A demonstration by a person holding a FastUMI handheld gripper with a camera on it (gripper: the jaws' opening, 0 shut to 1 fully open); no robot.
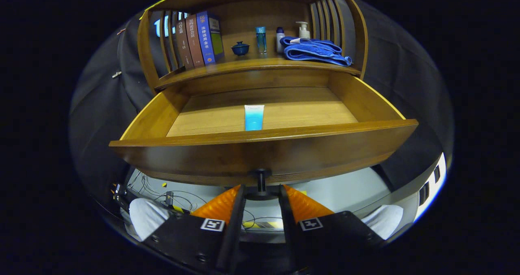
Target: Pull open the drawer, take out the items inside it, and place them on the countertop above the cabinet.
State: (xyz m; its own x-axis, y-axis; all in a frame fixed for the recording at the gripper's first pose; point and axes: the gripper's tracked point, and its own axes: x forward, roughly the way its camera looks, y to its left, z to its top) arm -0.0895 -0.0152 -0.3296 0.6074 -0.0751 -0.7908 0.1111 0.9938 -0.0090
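Drawer (pixel 260 153): pulled out from the wooden cabinet (pixel 243 7), open.
Knob (pixel 261 181): seen on the drawer front, set between the fingertips.
Gripper (pixel 261 190): fingers narrowed around the knob; whether both press on it cannot be told.
Tube (pixel 254 117): lying flat on the drawer floor, near the front wall, beyond the fingers.
Countertop (pixel 252 66): books (pixel 199 39), a small bowl (pixel 240 48), bottles (pixel 261 40) and a folded towel (pixel 315 50) are seen on it.

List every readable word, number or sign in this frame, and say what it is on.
"法律适用全书": spine of the blue book, as far as it reads.
Brown books: spine characters too blurred to read.
Tube in the drawer: print too small to read.
Gripper, closed on the drawer knob: square markers, no words.
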